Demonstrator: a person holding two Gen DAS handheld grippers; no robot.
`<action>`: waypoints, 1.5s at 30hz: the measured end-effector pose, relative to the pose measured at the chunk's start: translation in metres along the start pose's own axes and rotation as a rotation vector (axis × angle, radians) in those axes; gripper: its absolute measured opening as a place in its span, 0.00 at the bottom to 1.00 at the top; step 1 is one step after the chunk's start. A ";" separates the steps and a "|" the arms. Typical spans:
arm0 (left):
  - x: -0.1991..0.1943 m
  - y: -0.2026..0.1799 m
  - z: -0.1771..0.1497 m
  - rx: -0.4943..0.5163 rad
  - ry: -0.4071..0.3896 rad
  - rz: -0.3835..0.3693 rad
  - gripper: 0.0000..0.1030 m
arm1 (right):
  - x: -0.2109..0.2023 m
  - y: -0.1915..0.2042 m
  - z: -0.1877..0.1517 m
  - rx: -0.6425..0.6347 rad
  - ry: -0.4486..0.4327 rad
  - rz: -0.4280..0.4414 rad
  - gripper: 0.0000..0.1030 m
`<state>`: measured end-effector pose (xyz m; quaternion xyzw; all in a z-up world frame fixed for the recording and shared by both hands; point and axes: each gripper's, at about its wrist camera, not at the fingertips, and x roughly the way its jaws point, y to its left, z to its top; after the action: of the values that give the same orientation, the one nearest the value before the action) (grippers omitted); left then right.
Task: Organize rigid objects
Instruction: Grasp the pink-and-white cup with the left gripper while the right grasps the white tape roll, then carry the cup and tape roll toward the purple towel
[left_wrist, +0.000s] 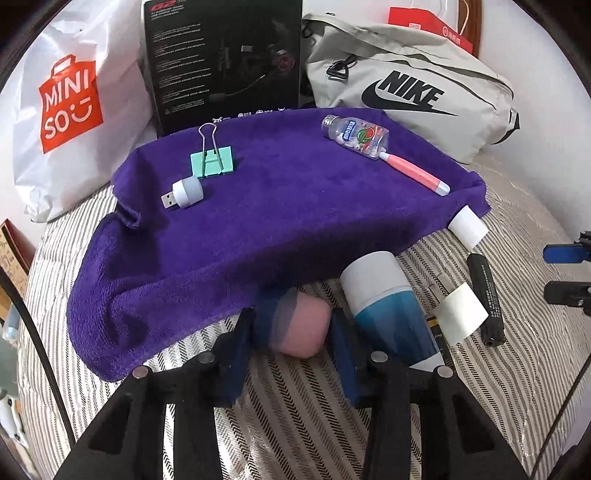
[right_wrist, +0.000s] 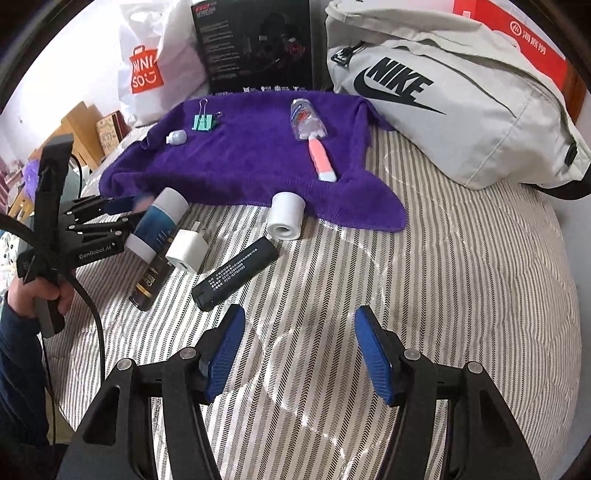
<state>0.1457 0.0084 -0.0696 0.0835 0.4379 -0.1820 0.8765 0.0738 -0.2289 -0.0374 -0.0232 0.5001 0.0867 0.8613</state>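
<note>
Nearest the left wrist camera, the left gripper (left_wrist: 291, 339) has its fingers either side of a pink rounded object (left_wrist: 301, 328) at the near edge of the purple towel (left_wrist: 258, 206); they look closed on it, though the object is blurred.

On the towel, left to right: USB plug light (left_wrist: 183, 192), connector pointing left; green binder clip (left_wrist: 212, 159), handles pointing away; clear bottle (left_wrist: 354, 137) and pink pen (left_wrist: 415, 173), lying end to end on one diagonal, running from far left to near right.

Still on the striped bedcover: blue-and-white bottle (right_wrist: 157, 225), white charger (right_wrist: 186, 251), black battery stick (right_wrist: 236, 273), long axis diagonal, and white roll (right_wrist: 285, 216) touching the towel edge.

Judgement: roughly half placed.

Right gripper (right_wrist: 299, 354) stands wide, empty, above the cover.
</note>
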 end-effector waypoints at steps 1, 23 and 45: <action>-0.001 0.001 -0.001 -0.002 0.000 0.000 0.38 | 0.002 0.001 0.001 -0.003 0.004 0.002 0.59; -0.021 0.027 -0.029 -0.145 0.010 0.075 0.38 | 0.076 0.000 0.061 0.124 -0.020 0.050 0.36; -0.039 0.035 -0.033 -0.271 0.058 0.042 0.38 | 0.046 -0.017 0.020 0.041 0.058 0.003 0.28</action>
<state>0.1139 0.0597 -0.0589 -0.0214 0.4817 -0.1004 0.8703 0.1165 -0.2368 -0.0680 -0.0072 0.5266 0.0770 0.8466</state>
